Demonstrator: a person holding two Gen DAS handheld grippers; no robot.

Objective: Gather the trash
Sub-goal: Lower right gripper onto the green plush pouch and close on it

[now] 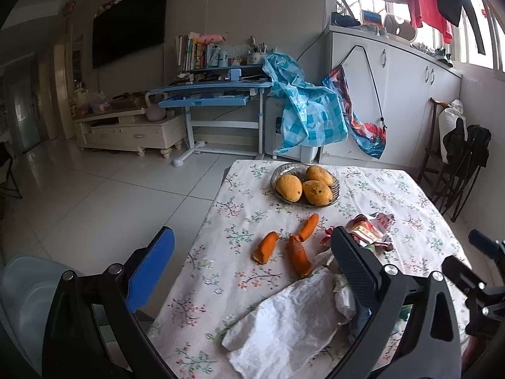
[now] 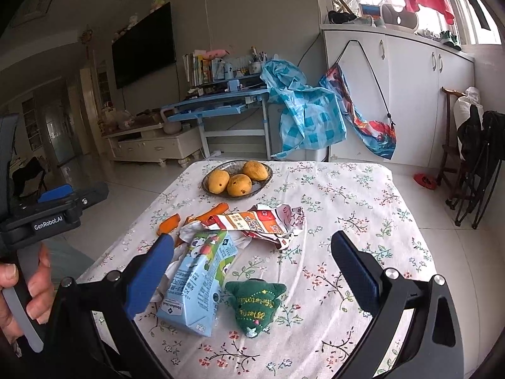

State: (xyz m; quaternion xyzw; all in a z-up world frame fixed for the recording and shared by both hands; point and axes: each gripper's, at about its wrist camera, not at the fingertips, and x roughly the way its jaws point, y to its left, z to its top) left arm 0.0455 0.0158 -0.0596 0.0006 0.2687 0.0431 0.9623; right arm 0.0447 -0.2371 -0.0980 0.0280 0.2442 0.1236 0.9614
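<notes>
here both grippers' fingers wide apart, empty; crinkled tissue (image 1: 284, 319), boxy milk carton (image 2: 195, 287).

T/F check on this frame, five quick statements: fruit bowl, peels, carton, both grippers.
1. The bowl holds three mangoes. True.
2. The left gripper is shut on the white tissue. False: its fingers stand wide apart and hold nothing.
3. Orange peel pieces lie on the tablecloth nearer the camera than the bowl. True.
4. The milk carton stands upright. False: it lies on its side.
5. The right gripper grips the green plush toy. False: it is open, and the toy lies untouched on the cloth.
</notes>
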